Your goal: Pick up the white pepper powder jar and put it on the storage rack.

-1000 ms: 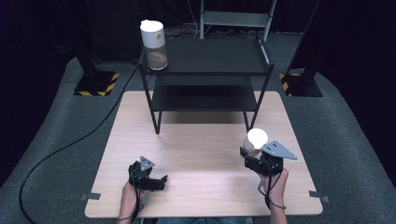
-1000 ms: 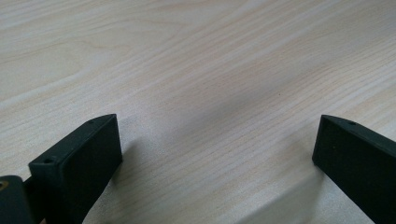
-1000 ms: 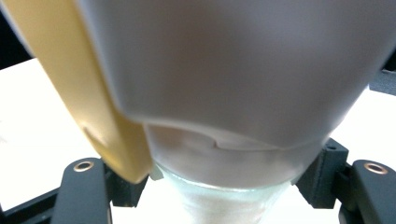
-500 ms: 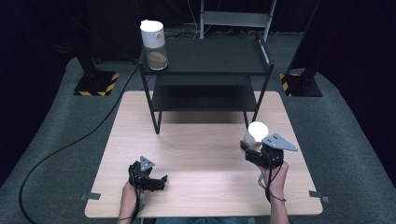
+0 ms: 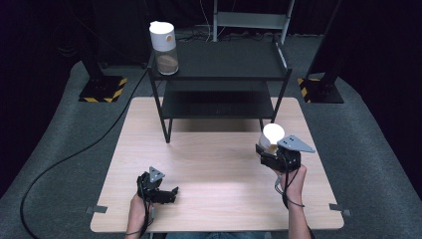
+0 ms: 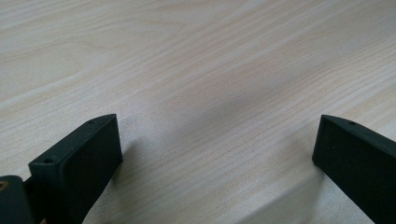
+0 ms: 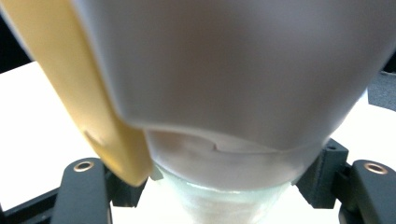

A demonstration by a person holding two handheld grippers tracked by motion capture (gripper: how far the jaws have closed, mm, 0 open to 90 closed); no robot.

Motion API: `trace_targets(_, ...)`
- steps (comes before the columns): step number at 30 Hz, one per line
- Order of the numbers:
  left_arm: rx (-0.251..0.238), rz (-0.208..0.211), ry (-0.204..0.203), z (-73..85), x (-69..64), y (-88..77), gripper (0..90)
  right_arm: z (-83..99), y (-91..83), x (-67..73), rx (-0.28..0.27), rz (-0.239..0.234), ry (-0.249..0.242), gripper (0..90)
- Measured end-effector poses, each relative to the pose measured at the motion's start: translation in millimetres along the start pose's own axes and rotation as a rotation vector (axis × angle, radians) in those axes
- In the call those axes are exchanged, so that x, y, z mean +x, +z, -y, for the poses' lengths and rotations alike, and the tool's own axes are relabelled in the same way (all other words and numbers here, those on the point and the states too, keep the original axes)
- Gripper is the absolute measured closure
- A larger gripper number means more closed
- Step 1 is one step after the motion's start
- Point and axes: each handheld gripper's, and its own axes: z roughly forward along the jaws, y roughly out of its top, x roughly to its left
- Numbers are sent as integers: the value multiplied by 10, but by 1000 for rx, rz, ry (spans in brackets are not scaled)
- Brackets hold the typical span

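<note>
A white-lidded jar (image 5: 272, 135) is clamped in the right claw (image 5: 267, 149) above the worktop (image 5: 209, 164); the left claw (image 5: 166, 191) rests spread, empty. Next, placement on the rack (image 5: 219, 74) (beside its twin (image 5: 163, 42)) seems called for.

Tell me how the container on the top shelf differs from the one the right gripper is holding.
The shelf container stands free and upright on the black rack, while the held container is clamped in the right gripper above the table. The shelf container shows brown contents at its bottom; the held container's contents cannot be made out. Both have white lids.
</note>
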Motion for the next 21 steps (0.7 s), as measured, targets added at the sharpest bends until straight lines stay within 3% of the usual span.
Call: trace_targets(21, 0, 0, 0, 0, 0, 0, 7, -245, 228, -138, 25, 13, 11, 298)
